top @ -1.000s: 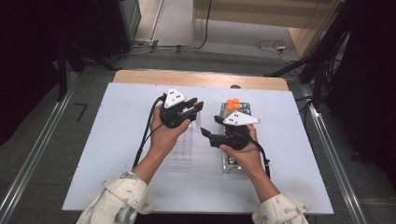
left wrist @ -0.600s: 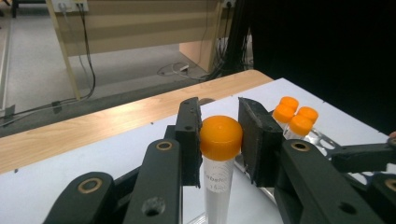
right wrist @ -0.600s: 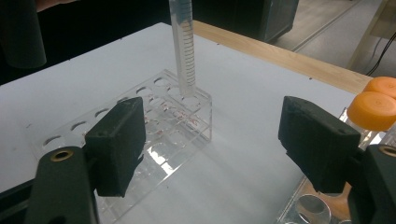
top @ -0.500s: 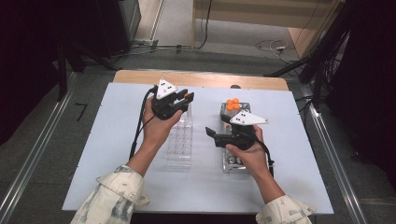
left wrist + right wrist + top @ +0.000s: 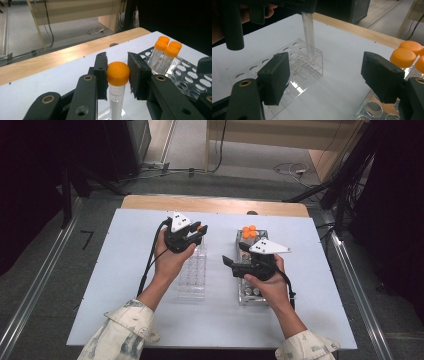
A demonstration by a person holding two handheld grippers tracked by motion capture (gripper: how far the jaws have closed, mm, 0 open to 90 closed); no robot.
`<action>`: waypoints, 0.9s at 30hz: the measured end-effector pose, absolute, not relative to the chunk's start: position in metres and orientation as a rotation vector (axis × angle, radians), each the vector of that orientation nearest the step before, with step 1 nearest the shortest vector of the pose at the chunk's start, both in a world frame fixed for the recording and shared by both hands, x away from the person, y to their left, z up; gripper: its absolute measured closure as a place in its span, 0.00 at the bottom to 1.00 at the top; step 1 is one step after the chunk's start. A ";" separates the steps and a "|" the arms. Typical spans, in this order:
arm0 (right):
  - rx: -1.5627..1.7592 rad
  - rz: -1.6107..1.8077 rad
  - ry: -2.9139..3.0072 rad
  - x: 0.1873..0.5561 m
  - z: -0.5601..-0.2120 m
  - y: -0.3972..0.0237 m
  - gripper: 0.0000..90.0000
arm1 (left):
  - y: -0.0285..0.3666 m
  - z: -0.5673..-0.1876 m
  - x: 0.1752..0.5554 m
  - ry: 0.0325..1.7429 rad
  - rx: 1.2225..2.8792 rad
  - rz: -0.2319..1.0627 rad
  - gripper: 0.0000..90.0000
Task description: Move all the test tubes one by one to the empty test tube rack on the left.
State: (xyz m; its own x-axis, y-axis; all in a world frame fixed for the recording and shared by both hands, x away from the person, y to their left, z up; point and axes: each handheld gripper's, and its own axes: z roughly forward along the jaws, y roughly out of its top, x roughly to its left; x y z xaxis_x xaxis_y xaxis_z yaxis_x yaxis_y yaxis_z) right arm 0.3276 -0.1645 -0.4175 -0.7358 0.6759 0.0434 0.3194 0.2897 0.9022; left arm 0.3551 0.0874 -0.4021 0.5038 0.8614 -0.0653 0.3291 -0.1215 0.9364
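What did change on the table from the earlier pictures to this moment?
The left gripper, shut on an orange-capped tube, moved toward the far end of the clear rack. The right gripper has just been opening, nothing between its jaws. Both racks and the three standing tubes stayed put.

A lab workbench is being shown: orange-capped tubes [image 5: 249, 232] are being kept in a metal rack [image 5: 248, 290], beside a clear rack [image 5: 192, 279] on a white table [image 5: 125, 270], with cables [image 5: 287, 169] lying behind.

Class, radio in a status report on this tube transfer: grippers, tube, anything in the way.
Left gripper shut on orange-capped tube, lower end at clear rack. Right gripper open, holding nothing, over metal rack. Nothing in the way.
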 end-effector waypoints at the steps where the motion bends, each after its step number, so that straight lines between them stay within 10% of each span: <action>1: 0.895 1.427 2.218 0.328 -0.418 -0.165 0.24 | 0.088 -0.404 0.355 1.024 1.694 0.629 0.79; 27: 0.911 1.440 2.220 0.328 -0.419 -0.167 0.24 | 0.078 -0.431 0.351 1.009 1.778 0.649 0.78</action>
State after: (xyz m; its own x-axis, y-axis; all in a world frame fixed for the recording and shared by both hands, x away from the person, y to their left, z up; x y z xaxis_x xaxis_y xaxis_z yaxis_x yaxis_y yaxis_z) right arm 0.3280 -0.1672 -0.4190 -0.7360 0.6744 0.0582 0.3281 0.2802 0.9021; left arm 0.3507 0.0779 -0.4315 0.5171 0.8559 -0.0078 0.3476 -0.2017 0.9157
